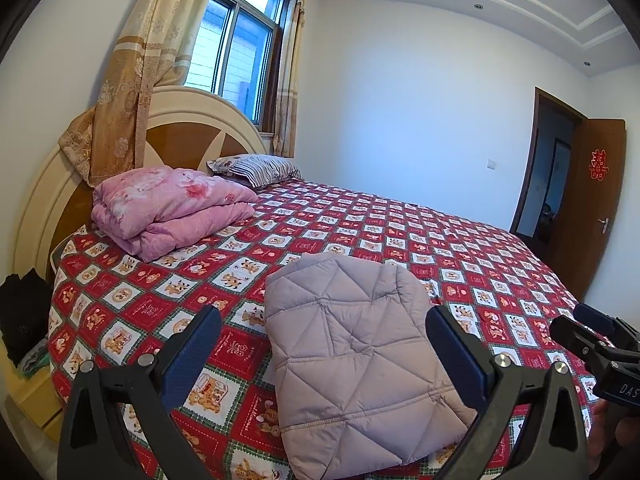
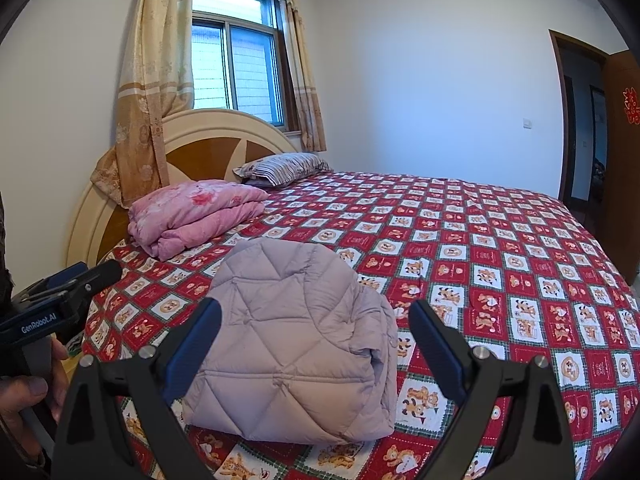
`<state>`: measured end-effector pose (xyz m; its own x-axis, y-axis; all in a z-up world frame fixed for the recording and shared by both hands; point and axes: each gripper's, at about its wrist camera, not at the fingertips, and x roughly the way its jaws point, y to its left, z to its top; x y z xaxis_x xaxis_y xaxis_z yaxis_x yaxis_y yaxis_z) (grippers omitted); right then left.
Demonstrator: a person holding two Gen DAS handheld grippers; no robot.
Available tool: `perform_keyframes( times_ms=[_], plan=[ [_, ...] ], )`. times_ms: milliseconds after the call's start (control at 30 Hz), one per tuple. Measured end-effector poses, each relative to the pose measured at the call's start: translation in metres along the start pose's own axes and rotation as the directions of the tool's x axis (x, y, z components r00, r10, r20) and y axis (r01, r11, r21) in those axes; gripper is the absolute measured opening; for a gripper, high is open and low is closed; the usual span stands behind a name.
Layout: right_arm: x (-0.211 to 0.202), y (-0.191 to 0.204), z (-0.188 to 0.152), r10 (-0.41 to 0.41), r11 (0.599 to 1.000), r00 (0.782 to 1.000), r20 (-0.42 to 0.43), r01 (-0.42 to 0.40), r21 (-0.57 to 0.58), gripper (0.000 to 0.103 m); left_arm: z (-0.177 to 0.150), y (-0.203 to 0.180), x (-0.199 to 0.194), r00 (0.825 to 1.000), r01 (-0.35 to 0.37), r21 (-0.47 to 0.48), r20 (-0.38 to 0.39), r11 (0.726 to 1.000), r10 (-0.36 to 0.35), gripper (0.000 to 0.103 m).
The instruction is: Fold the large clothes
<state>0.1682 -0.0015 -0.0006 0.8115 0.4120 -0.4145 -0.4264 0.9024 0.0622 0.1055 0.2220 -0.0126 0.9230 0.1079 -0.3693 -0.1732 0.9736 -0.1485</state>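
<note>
A pale lilac quilted jacket [image 1: 356, 364] lies folded into a compact bundle on the red checked bedspread [image 1: 360, 224], near the bed's front edge. It also shows in the right wrist view [image 2: 296, 344]. My left gripper [image 1: 324, 320] is open and empty, its fingers either side of the jacket and held just in front of it. My right gripper [image 2: 316, 316] is open and empty, held the same way. The right gripper shows at the right edge of the left wrist view [image 1: 592, 332], and the left gripper at the left edge of the right wrist view [image 2: 68, 284].
A folded pink quilt [image 1: 172, 212] and a striped pillow [image 1: 256, 168] lie by the headboard [image 1: 184, 120]. A low yellow bedside stand with dark clothes [image 1: 24, 320] is at the left. An open brown door [image 1: 588, 208] is at the far right.
</note>
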Motion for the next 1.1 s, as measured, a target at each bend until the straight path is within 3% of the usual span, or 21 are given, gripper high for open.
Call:
perform_keyframes(
  times_ms=[1100],
  plan=[
    [0.0004, -0.0018, -0.0017, -0.002, 1.000, 1.000, 0.005, 0.002, -0.001, 0.097, 0.0010, 0.0033, 0.0045, 0.999, -0.034, 0.037, 0.004, 0.999, 0.034, 0.102]
  ],
)
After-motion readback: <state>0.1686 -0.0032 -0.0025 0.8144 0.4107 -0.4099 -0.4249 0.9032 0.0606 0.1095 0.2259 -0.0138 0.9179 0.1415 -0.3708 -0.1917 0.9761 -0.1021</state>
